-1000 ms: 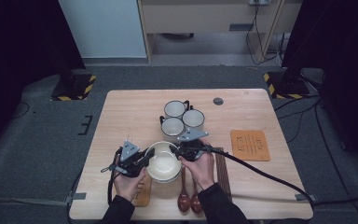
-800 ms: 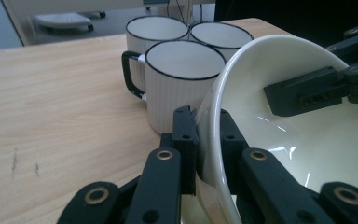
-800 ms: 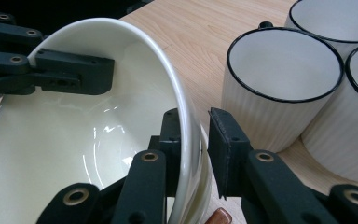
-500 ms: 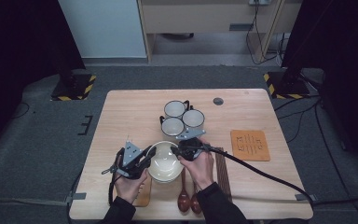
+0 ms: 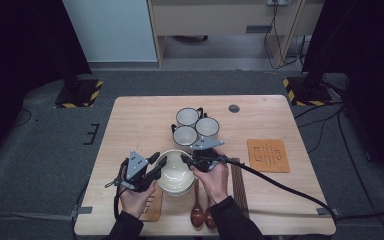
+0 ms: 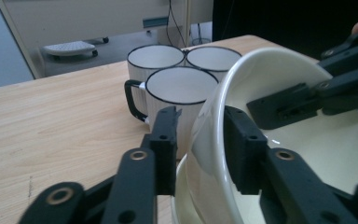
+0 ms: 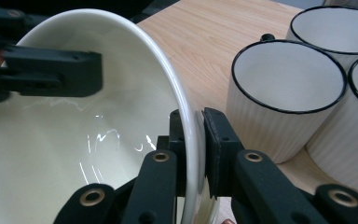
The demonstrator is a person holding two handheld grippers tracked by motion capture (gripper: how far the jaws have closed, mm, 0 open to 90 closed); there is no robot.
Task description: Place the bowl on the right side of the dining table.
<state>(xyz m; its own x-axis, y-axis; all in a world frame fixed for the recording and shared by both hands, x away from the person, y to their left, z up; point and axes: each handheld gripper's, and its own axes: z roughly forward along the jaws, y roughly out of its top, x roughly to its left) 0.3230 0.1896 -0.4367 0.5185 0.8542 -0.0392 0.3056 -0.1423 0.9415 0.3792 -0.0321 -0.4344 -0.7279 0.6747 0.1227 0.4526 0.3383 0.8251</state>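
Cream bowl (image 5: 174,172) near the front edge of the table (image 5: 130,120), the top one of a nested stack; in the left gripper view its rim stands tilted above a lower bowl (image 6: 182,198). Right gripper (image 5: 186,161): jaws closed on the bowl's rim at the side facing the mugs, one pad inside and one outside, pressing the wall. Left gripper (image 5: 160,162): jaws astride the opposite rim; they have just been opening, and a gap shows between each pad and the wall, so the rim sits between them unpinched. Three white mugs (image 5: 196,126) with dark rims cluster just behind the bowl. Two wooden spoons (image 5: 202,214) lie in front of it, dark chopsticks (image 5: 237,185) to their right, and an orange coaster (image 5: 267,155) farther right.
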